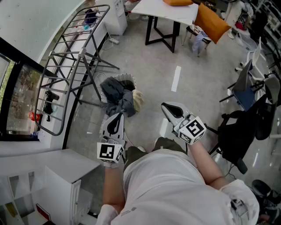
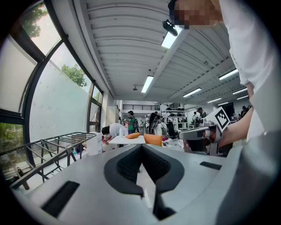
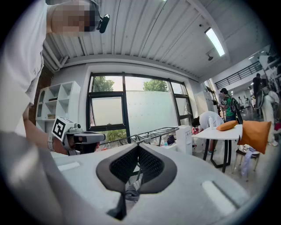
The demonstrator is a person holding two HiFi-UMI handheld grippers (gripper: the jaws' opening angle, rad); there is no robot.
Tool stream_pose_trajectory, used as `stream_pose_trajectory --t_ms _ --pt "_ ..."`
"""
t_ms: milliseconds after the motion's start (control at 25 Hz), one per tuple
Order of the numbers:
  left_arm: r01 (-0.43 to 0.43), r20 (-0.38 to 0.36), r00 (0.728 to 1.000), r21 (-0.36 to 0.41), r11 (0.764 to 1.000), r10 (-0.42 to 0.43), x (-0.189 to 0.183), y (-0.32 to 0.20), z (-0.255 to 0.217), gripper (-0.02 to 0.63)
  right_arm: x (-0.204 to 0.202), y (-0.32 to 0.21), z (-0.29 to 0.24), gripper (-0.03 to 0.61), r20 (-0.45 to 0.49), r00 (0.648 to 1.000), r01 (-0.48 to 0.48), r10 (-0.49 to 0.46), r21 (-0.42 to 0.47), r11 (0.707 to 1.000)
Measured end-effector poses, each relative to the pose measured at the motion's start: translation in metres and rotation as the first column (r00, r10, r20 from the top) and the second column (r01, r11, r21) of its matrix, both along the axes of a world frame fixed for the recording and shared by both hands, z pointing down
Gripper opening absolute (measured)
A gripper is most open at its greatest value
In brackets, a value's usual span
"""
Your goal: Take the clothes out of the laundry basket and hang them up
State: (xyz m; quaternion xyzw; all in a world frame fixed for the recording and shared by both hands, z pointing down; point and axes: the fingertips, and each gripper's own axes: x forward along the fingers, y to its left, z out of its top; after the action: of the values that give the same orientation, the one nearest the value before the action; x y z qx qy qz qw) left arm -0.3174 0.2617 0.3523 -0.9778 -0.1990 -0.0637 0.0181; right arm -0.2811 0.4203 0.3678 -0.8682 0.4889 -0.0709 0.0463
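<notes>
Drying rack point(image 1: 70, 57): stood open at 10 o'clock from the person. Its rails are seen almost bare. One small dark item point(image 1: 90, 17) is noted at its far end, and what it is cannot be told.
Laundry basket point(image 1: 130, 79): set on the floor point(image 1: 175, 57) at 12 o'clock, just beside the rack's legs.
Clothes point(image 1: 116, 99): heaped in the basket and spilled over its near rim, dark and grey pieces with one pale piece at the right. Nothing has been lifted out.
Left gripper point(image 1: 117, 117): held nearly level, just short of the heap. Its jaws are pressed together and nothing is pinched.
Right gripper point(image 1: 167, 107): held level at 1 o'clock, apart from the clothes, jaws likewise closed and empty.
Progress: judged to be at the start. Every garment is left to be grasped, carried and hung.
Open room: bare floor is left between the basket and the grippers, and on towards 1 o'clock.
Edges: the rack's splayed legs at 11 o'clock are to be cleared. A surface point(image 1: 167, 11) on black legs is seen at 12 to 1 o'clock, office chairs point(image 1: 246, 127) at 3 o'clock and a white cabinet point(image 1: 52, 184) at 8 o'clock.
</notes>
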Motion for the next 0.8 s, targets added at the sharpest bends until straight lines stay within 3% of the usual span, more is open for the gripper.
stream_pose_trajectory --t_ms 320,600,800 --pt "0.059 0.029 0.998 0.026 0.998 -0.059 0.032 0.033 0.006 0.002 0.033 0.025 0.000 0.006 0.006 0.998 0.064 -0.065 0.040 0.997" --pt "0.132 0.098 0.986 0.004 0.991 -0.132 0.046 0.004 0.036 0.002 0.064 -0.001 0.025 0.006 0.072 0.988 0.134 -0.136 0.035 0.990" --pt "0.194 0.136 0.971 0.037 0.980 -0.197 0.086 -0.040 0.057 0.002 0.116 -0.045 0.034 0.006 0.106 0.979 0.173 -0.173 0.005 0.985"
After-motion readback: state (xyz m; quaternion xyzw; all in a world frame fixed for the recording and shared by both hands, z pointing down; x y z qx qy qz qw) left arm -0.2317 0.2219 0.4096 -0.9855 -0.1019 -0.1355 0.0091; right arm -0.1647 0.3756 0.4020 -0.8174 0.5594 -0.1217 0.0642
